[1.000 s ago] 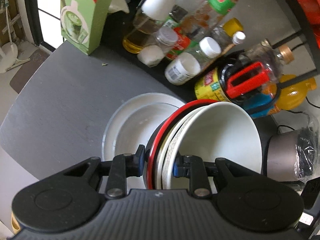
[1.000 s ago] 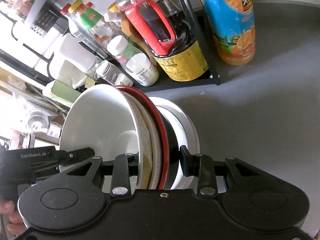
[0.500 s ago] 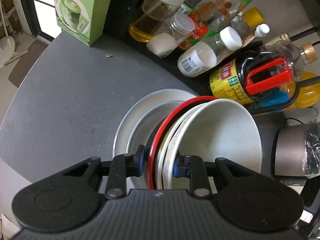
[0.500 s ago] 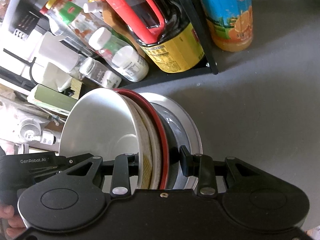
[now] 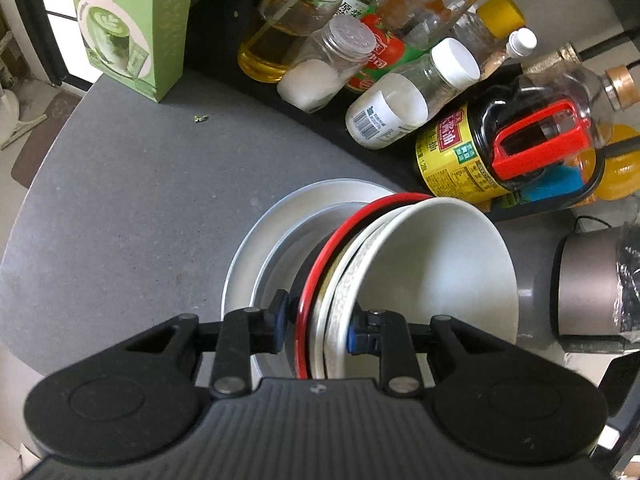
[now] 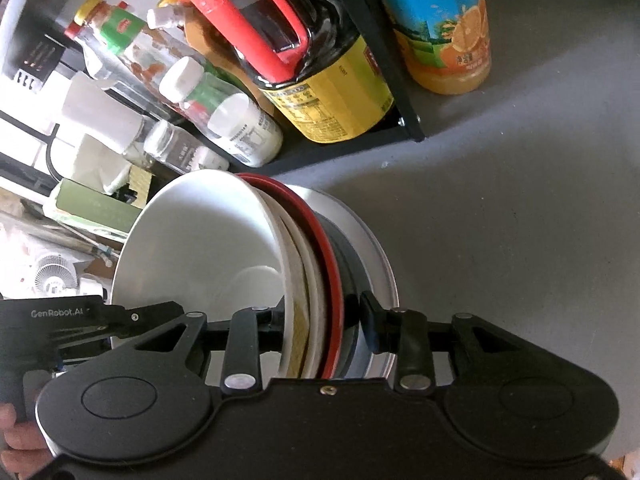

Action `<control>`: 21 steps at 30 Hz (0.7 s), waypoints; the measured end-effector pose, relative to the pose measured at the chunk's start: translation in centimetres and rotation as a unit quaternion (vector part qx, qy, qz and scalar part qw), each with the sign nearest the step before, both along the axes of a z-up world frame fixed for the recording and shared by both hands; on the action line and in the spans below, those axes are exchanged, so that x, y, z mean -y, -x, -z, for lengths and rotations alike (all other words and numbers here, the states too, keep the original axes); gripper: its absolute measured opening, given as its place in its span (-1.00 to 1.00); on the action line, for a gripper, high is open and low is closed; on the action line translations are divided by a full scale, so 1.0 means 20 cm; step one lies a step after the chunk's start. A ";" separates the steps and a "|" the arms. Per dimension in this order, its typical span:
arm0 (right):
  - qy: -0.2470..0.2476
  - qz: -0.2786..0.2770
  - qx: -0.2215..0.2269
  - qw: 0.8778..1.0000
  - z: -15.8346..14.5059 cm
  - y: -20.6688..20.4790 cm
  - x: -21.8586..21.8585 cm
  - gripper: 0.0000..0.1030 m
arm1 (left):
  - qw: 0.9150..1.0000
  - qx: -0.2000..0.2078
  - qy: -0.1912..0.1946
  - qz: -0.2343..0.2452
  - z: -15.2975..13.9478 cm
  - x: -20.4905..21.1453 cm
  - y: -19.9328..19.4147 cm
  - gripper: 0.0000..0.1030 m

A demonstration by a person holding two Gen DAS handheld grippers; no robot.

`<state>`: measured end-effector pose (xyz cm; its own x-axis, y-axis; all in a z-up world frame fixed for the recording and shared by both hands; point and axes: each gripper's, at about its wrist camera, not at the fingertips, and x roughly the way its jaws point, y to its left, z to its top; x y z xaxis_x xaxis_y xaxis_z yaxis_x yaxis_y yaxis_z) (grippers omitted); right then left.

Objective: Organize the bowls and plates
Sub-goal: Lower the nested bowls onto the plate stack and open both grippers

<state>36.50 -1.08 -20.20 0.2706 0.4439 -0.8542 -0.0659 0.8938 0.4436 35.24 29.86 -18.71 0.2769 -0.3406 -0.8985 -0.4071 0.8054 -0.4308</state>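
Note:
Nested bowls form one stack: a white bowl point(image 5: 436, 264) innermost, a patterned bowl, and a black bowl with a red rim point(image 5: 320, 256) outermost. My left gripper point(image 5: 316, 326) is shut on one side of the stack's rims. On the opposite side my right gripper point(image 6: 324, 320) is shut across the same rims, with the white bowl point(image 6: 208, 240) to its left. The stack sits low over a white plate point(image 5: 256, 248) on the grey table, and the black bowl's base reaches into the plate point(image 6: 380, 264). Whether the base rests on the plate is hidden.
Behind the plate a black rack holds crowded bottles, among them a soy sauce jug with a red handle point(image 5: 500, 152) and an orange juice bottle point(image 6: 444, 20). A green carton point(image 5: 132, 28) stands far left, a grey metal pot point(image 5: 588, 292) at right. The table's curved edge point(image 5: 24, 220) runs left.
Both grippers have sunk toward the table with the bowl stack still held between them. The plate and the bottles now look nearer.

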 end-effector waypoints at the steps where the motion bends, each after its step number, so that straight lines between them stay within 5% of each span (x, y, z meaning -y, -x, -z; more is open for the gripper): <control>1: -0.003 0.001 0.003 1.000 -0.01 0.00 0.01 -0.33 | 1.000 0.001 0.001 -0.002 0.00 0.00 0.00 -0.51; 4: -0.011 -0.009 0.031 0.999 -0.08 0.02 0.03 -0.02 | 1.000 0.008 -0.008 -0.003 -0.02 0.01 0.02 -0.48; 7: -0.010 -0.026 0.063 0.998 -0.15 0.04 0.07 0.05 | 0.999 0.035 -0.028 -0.003 -0.08 0.03 0.05 -0.27; 12: -0.014 -0.028 0.099 0.995 -0.24 0.09 0.22 0.33 | 0.993 0.080 -0.090 0.008 -0.23 0.14 0.08 0.29; 15: -0.015 -0.030 0.120 0.992 -0.29 0.13 0.33 0.68 | 0.988 0.096 -0.122 0.001 -0.32 0.23 0.10 0.52; 17: -0.009 -0.033 0.138 0.990 -0.33 0.18 0.41 0.88 | 0.985 0.107 -0.135 -0.002 -0.38 0.29 0.13 0.59; 21: -0.006 -0.022 0.159 0.987 -0.39 0.27 0.62 0.99 | 0.980 0.122 -0.157 -0.009 -0.47 0.46 0.22 0.67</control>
